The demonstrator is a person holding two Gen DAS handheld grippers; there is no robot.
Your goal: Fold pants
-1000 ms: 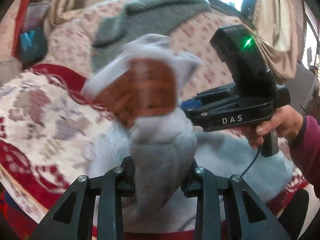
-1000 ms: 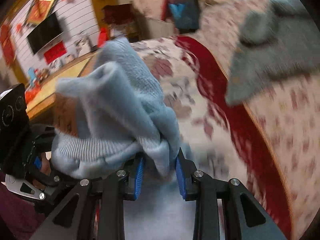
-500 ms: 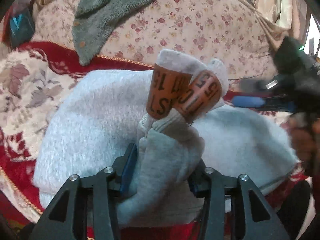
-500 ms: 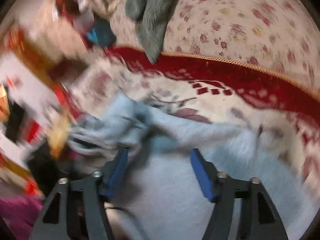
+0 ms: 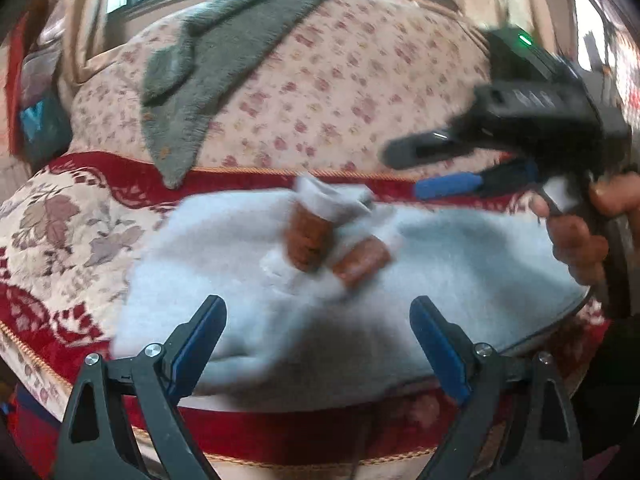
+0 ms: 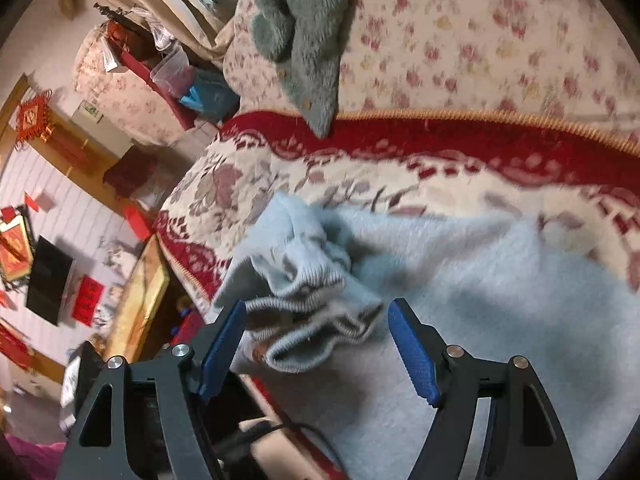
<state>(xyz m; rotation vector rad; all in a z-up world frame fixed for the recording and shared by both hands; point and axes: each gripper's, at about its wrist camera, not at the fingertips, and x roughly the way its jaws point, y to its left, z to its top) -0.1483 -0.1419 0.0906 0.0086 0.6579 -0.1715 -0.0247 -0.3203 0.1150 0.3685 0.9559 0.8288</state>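
One pants [image 5: 248, 288], seemingly two cuffs [image 5: 340, 248].

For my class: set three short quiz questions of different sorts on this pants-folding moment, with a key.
1. True or false: the left gripper grips the pale grey pants.
2. Which garment hangs over the sofa back? A) a dark grey fleece B) a yellow towel C) a black coat
3. Fill in: the pants lie on the red and cream patterned ____.

Key: 1. False; its jaws, like the right gripper's, have just been opening and press on nothing. 2. A, the fleece. 3. Sofa cover.
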